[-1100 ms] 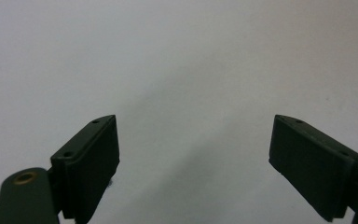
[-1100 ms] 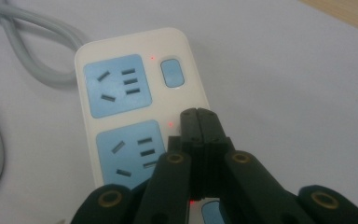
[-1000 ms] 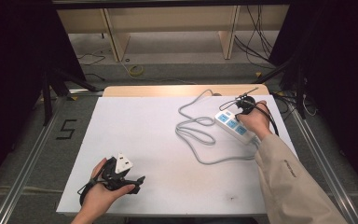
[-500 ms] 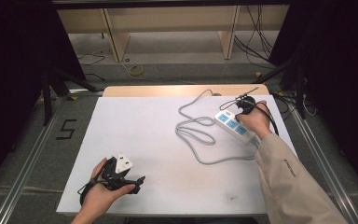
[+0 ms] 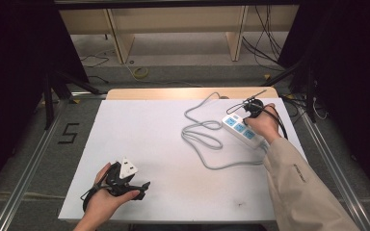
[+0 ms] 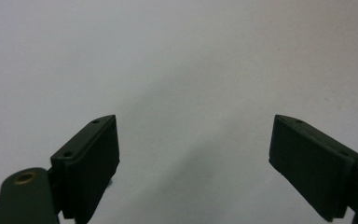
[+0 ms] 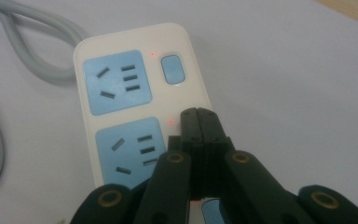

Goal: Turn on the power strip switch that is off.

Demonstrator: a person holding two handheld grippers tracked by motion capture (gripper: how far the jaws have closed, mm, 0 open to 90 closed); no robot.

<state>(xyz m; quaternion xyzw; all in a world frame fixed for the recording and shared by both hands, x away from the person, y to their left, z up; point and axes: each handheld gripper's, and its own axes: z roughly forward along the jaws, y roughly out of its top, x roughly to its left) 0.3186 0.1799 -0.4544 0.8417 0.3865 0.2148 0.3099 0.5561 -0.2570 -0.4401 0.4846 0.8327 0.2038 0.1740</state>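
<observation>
A white power strip [image 5: 243, 131] with blue sockets lies at the right of the white table [image 5: 164, 144], its grey cable [image 5: 207, 139] looping to the left. In the right gripper view the strip [image 7: 135, 93] has blue sockets, a blue switch [image 7: 173, 69] and small red lights. My right gripper [image 7: 199, 114] is shut, its tip resting over the strip beside the second socket, where a switch sits hidden beneath it. The same gripper [image 5: 251, 109] sits at the strip's far end in the high view. My left gripper [image 6: 193, 140] stands open over bare table; in the high view this gripper [image 5: 139, 187] is near the front left edge.
A wooden strip [image 5: 188, 93] runs along the table's far edge. Metal rails [image 5: 33, 154] flank the table on both sides. Wooden shelf legs [image 5: 118, 38] and loose cables [image 5: 265, 24] lie on the floor beyond.
</observation>
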